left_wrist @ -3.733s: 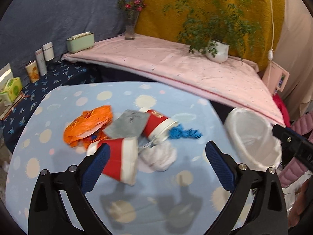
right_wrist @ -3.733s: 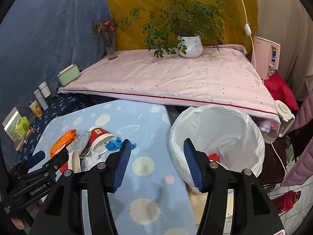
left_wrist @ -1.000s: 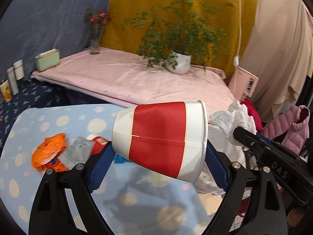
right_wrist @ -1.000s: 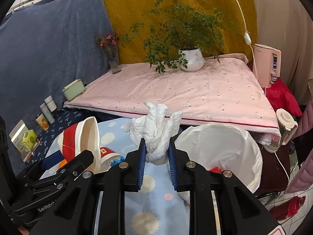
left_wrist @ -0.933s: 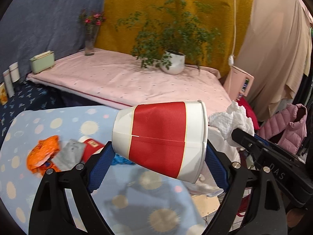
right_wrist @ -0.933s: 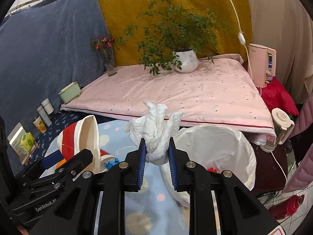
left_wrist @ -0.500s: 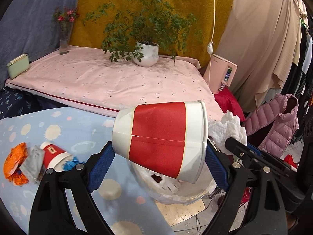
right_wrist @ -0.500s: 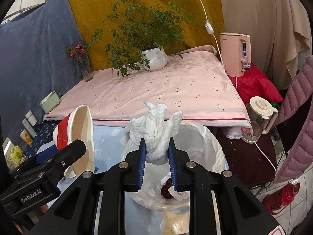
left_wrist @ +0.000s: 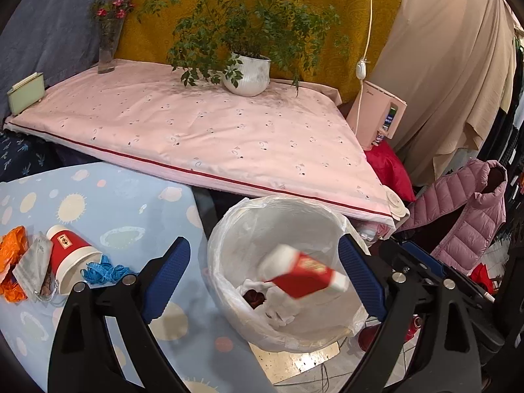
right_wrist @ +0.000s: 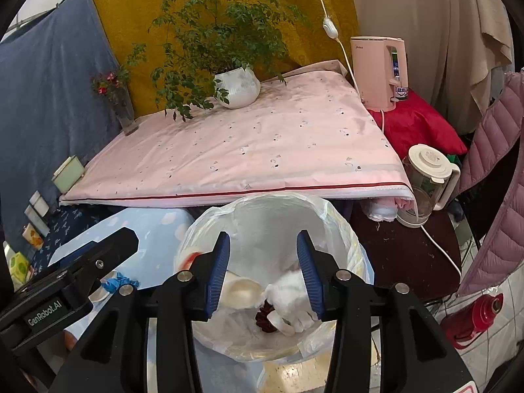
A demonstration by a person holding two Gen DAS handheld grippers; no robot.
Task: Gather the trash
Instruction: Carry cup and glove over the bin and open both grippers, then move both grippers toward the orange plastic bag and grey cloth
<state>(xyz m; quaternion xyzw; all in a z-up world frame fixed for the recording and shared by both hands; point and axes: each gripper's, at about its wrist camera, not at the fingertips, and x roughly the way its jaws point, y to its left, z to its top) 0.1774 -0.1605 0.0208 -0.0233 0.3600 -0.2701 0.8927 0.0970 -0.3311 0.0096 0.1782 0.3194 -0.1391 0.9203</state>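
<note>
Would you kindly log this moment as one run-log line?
left gripper: open, cup falling into bin | right gripper: jaws just opening, tissue released | table: cup, wrappers remain

A lived-in home room: a bed with a pink spotted cover (left_wrist: 203, 131) carries a potted plant (left_wrist: 247, 75) and a flower vase (left_wrist: 106, 49), cloths drape the walls, a pink water dispenser (right_wrist: 378, 72), a kettle (right_wrist: 425, 183) and a puffer jacket (left_wrist: 458, 216) crowd one side.

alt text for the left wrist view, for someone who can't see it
A red and white paper cup drops, blurred, into a bag-lined bin between the open left gripper fingers. On the blue table to the left remain another cup, orange wrapper and blue scrap.
</note>
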